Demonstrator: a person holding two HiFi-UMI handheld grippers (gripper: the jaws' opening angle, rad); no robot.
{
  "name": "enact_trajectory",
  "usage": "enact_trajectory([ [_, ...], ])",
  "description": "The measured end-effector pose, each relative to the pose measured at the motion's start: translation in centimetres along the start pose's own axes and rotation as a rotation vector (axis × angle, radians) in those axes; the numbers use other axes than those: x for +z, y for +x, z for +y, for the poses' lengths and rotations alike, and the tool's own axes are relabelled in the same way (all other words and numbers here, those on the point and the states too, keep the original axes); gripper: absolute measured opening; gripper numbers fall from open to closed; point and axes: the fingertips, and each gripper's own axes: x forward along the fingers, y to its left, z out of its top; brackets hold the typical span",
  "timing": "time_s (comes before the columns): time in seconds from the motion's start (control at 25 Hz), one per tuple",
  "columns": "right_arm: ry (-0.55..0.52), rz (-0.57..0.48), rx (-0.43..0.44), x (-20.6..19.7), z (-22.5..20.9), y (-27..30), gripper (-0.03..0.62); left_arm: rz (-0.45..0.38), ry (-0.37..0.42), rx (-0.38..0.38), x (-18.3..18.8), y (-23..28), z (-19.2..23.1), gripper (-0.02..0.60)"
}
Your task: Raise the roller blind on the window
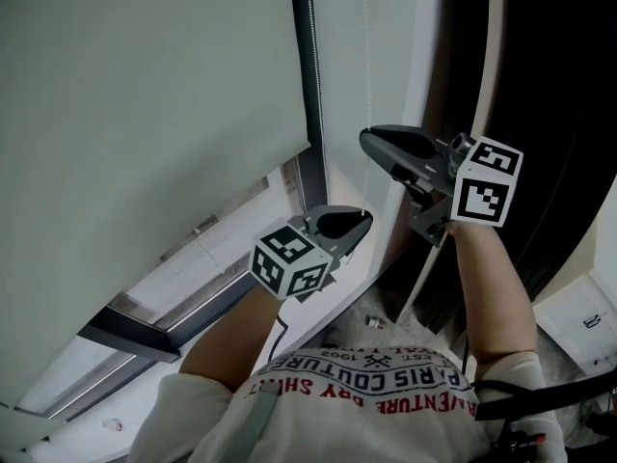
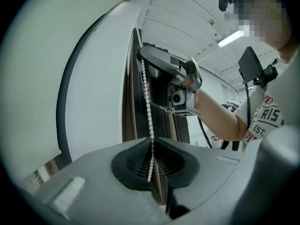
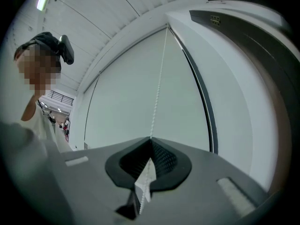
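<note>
The pale roller blind (image 1: 145, 114) hangs over most of the window, its bottom edge slanting across the head view. Its white bead chain (image 2: 148, 102) runs down beside the dark frame. My left gripper (image 1: 362, 223) is the lower one; its jaws (image 2: 152, 142) are shut on the chain, which passes between the ribbed pads. My right gripper (image 1: 370, 141) is higher on the same chain (image 3: 157, 97). It is shut on the chain (image 3: 151, 139), with beads trailing through the pads. The blind (image 3: 131, 102) fills the view beyond it.
A dark window post (image 1: 310, 85) stands just left of both grippers. The sill and lower frame (image 1: 183, 278) show below the blind. A dark curtain (image 1: 559, 114) hangs at the right, with a white cabinet (image 1: 588, 321) below it.
</note>
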Motion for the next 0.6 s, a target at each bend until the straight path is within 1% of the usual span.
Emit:
enact_trajectory([
  [0.2,-0.008,-0.008,-0.028,-0.5,-0.6,-0.9,0.007,-0.022,-0.007,-0.016,-0.5,0.6,-0.3,0.017],
  [0.36,-0.025,0.001,-0.04,-0.7,-0.2,-1.2,0.006,-0.019,-0.012,-0.025,-0.8,0.8,-0.7,0.017],
  [0.48,-0.029,0.004,-0.048,-1.3,-0.3,-1.5,0.006,-0.005,-0.012,-0.023,-1.4,1.0,-0.7,0.016],
  [0.6,-0.054,0.033,-0.07,-2.4,-0.3,-1.8,0.006,0.028,-0.014,-0.02,-2.6,1.3,-1.1,0.015],
])
